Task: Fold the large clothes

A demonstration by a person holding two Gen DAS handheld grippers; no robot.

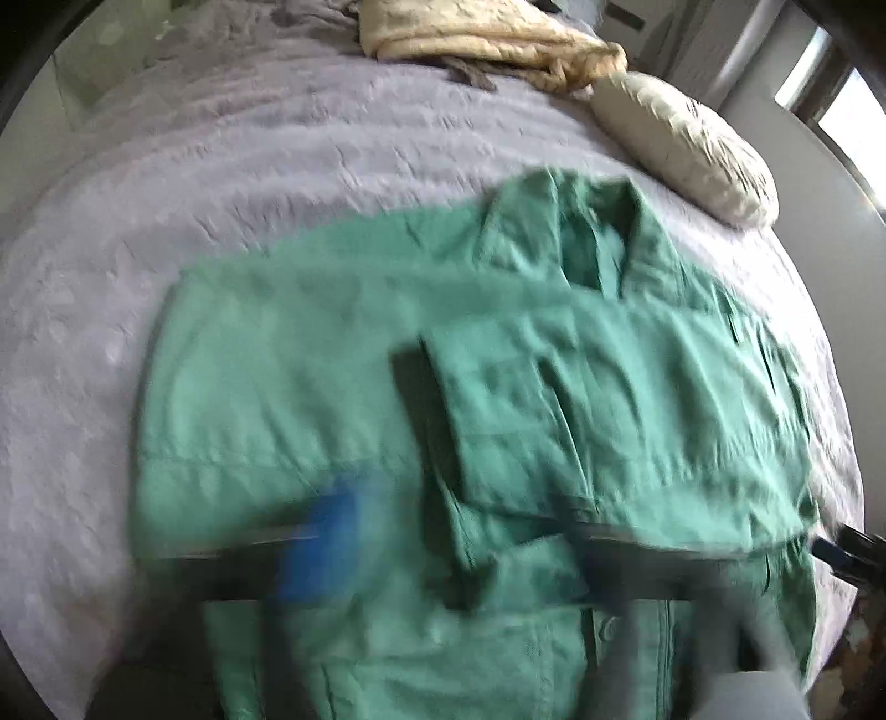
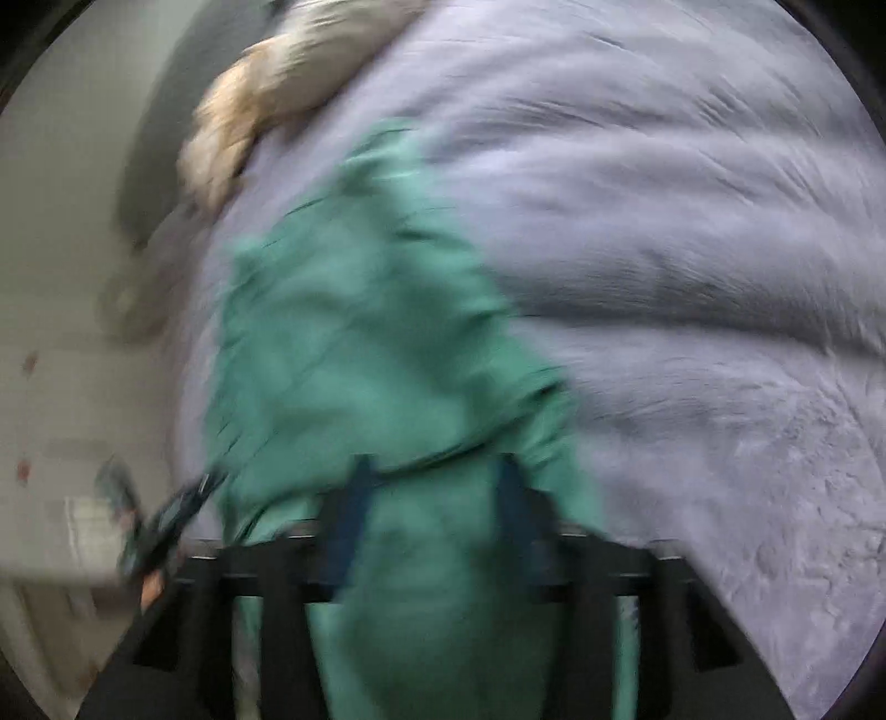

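Left gripper (image 1: 443, 554) low in its own frame, heavily motion-blurred; one blue pad (image 1: 326, 531) visible at lower left, the other finger only a dark smear at lower right. Fingers stand wide apart, green shirt (image 1: 470, 399) cloth between and beyond them; whether they touch it, cannot tell. Shirt lies on the lavender bedspread (image 1: 221, 194), collar toward upper right of frame, a sleeve folded across the chest. Cream pillow (image 1: 686, 144) at upper right, cream blanket (image 1: 470, 39) bunched at top.

Right gripper (image 2: 432, 509) points along the bed, tilted down; fingers set apart with a bunched fold of shirt (image 2: 360, 343) rising between the blue pads (image 2: 346, 520). Grip contact blurred, cannot tell. Bedspread (image 2: 692, 249) fills right of frame.
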